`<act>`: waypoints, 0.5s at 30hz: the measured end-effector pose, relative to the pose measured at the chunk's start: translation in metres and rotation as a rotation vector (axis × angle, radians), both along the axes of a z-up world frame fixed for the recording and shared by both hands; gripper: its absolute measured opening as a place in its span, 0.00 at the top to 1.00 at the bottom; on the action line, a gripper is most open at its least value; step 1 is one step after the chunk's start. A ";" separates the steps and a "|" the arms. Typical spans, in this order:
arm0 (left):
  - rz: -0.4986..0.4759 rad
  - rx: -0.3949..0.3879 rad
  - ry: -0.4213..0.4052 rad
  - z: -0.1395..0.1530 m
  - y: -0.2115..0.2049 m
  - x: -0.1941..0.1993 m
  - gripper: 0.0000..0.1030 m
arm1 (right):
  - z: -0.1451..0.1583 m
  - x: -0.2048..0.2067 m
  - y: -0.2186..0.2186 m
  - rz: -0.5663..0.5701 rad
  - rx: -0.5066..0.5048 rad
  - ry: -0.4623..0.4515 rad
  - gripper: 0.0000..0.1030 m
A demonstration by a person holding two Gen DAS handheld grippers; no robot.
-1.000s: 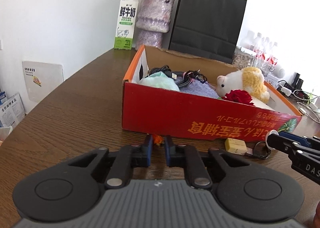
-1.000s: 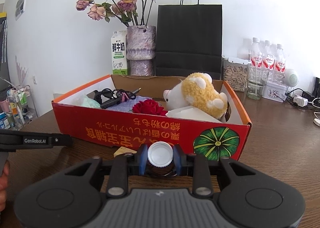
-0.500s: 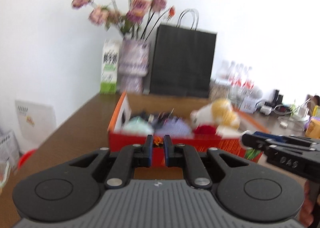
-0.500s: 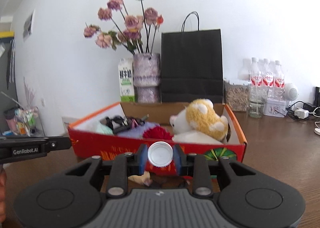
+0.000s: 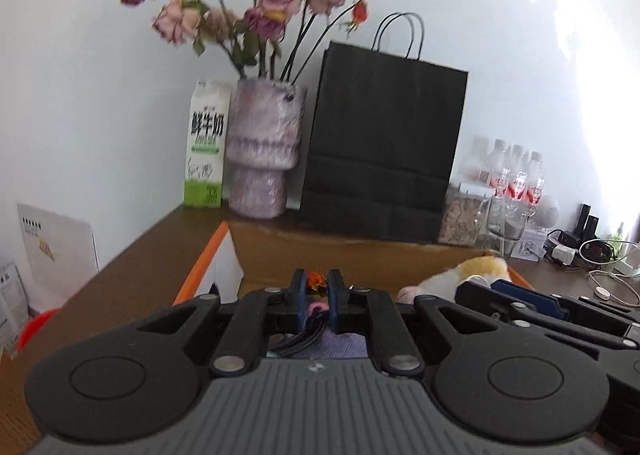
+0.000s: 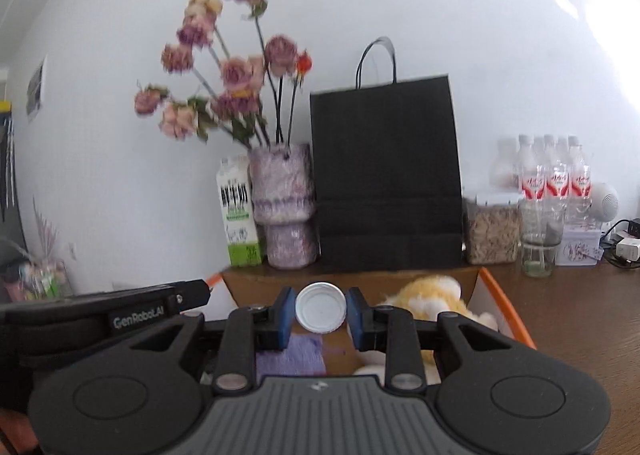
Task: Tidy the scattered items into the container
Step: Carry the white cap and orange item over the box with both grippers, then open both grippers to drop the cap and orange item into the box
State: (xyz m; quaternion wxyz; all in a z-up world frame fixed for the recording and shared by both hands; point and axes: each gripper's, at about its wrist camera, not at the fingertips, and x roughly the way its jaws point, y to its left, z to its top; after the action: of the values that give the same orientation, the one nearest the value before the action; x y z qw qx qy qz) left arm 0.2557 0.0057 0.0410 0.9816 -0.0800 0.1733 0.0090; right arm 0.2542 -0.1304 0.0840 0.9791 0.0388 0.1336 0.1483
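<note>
The left gripper (image 5: 317,287) pinches a small orange object (image 5: 316,280) between its blue pads, above the open cardboard box (image 5: 208,255). Inside the box, a yellow plush toy (image 5: 476,273) lies to the right. The right gripper (image 5: 536,305) reaches in from the right. Far behind stand a milk carton (image 5: 206,145), a vase of dried roses (image 5: 264,151) and a black paper bag (image 5: 384,139).

- Bright daylight pours in from the right, blowing out the white wall (image 5: 580,55).
- Dried pink flowers (image 6: 236,75) smear with motion blur.
- Fisheye bends and darkens the corners.
</note>
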 end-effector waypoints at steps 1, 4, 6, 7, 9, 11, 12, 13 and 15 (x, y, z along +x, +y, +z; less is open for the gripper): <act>0.007 -0.010 0.009 -0.001 0.003 0.000 0.89 | -0.004 0.002 0.000 -0.001 -0.012 0.008 0.74; 0.013 -0.007 0.004 -0.003 0.006 -0.004 0.89 | -0.011 0.007 0.000 -0.010 -0.012 0.028 0.74; 0.022 0.012 0.002 -0.004 0.003 -0.007 0.89 | -0.013 0.005 0.001 -0.014 -0.017 0.024 0.74; 0.024 0.019 0.007 -0.005 0.002 -0.006 0.89 | -0.013 0.004 0.002 -0.016 -0.022 0.020 0.74; 0.024 0.027 0.017 -0.008 0.001 -0.006 0.89 | -0.014 0.001 0.002 -0.021 -0.027 0.012 0.74; 0.026 0.037 0.015 -0.008 -0.001 -0.006 0.89 | -0.015 0.000 0.002 -0.025 -0.027 0.013 0.74; 0.027 0.040 0.012 -0.008 -0.001 -0.007 0.89 | -0.015 0.000 0.001 -0.026 -0.027 0.013 0.74; 0.028 0.044 0.006 -0.007 -0.002 -0.008 0.89 | -0.016 0.000 0.001 -0.026 -0.026 0.014 0.74; 0.033 0.054 -0.007 -0.006 -0.003 -0.010 0.89 | -0.016 -0.001 0.000 -0.027 -0.023 0.014 0.74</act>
State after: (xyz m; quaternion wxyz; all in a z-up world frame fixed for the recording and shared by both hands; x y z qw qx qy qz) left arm 0.2458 0.0029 0.0348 0.9837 -0.0564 0.1682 0.0294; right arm 0.2536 -0.1301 0.0684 0.9804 0.0306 0.1418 0.1333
